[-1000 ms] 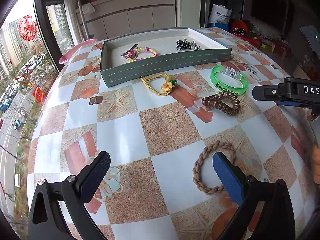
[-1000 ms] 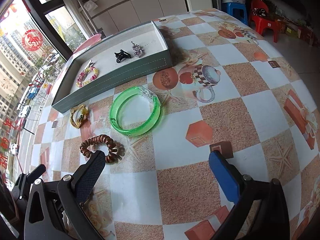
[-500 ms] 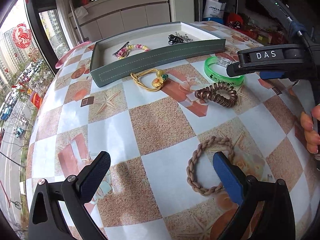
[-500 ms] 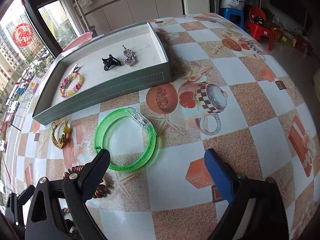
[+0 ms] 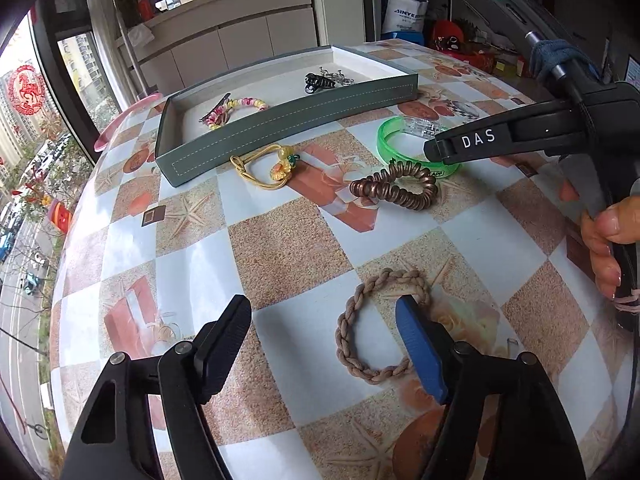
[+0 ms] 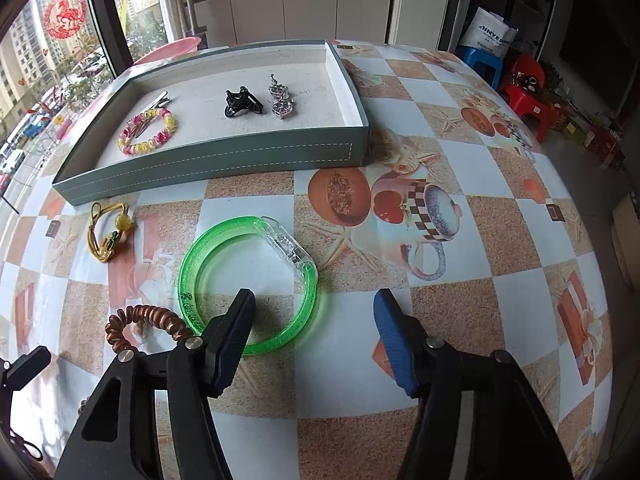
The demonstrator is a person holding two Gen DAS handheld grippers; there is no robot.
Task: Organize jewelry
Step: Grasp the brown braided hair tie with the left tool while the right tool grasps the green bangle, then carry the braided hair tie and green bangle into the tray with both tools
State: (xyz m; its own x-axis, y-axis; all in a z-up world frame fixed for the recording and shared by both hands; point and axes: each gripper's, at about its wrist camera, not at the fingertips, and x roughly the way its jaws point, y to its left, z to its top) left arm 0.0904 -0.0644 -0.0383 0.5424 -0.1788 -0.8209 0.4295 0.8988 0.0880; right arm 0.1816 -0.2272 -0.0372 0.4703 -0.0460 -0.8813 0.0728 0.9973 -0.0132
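Pink basin (image 6: 170, 49) past tabletop's far edge; red chair (image 6: 528, 92), blue stool (image 6: 482, 65), white bag (image 6: 490, 34) beyond.

My left tool (image 5: 323, 322) has a black frame, silver screws, one black finger and one blue. My right tool (image 6: 314, 314) looks the same, marked "DAS" in white. My fingers (image 5: 606, 248) are bare.

Green bangle (image 6: 248, 280) flat beside tray (image 6: 216, 170)
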